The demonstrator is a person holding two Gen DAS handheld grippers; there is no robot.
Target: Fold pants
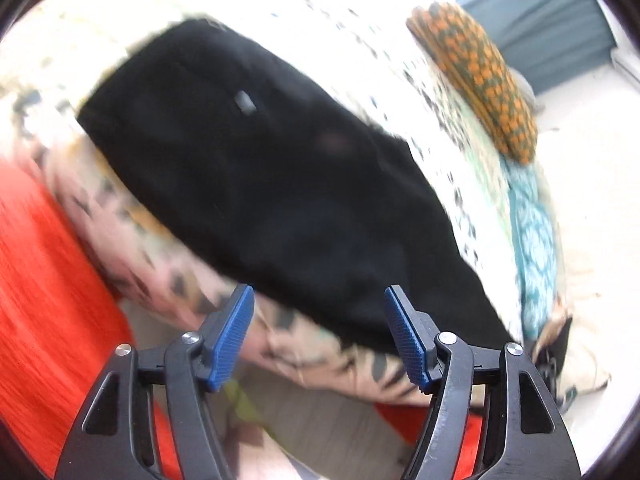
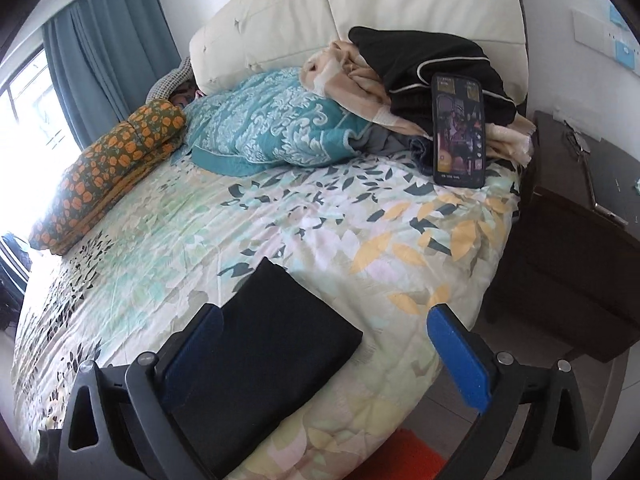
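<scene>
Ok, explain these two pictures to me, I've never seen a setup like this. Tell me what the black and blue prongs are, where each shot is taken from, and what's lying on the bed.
There is no robot here. A person holds a two-fingered clamp in each hand, and a wide-angle camera on each clamp looks forward along its fingers. The black arms with blue pads are those fingers.

The blurred picture comes from the left gripper; the sharp one from the right gripper. Both stand open and hold nothing.

On the floral bedspread lie the black pants, folded into a neat rectangle. Further back are a teal quilt, an orange patterned blanket, a pile of clothes and a phone propped upright. A dark nightstand stands beside the bed.
</scene>
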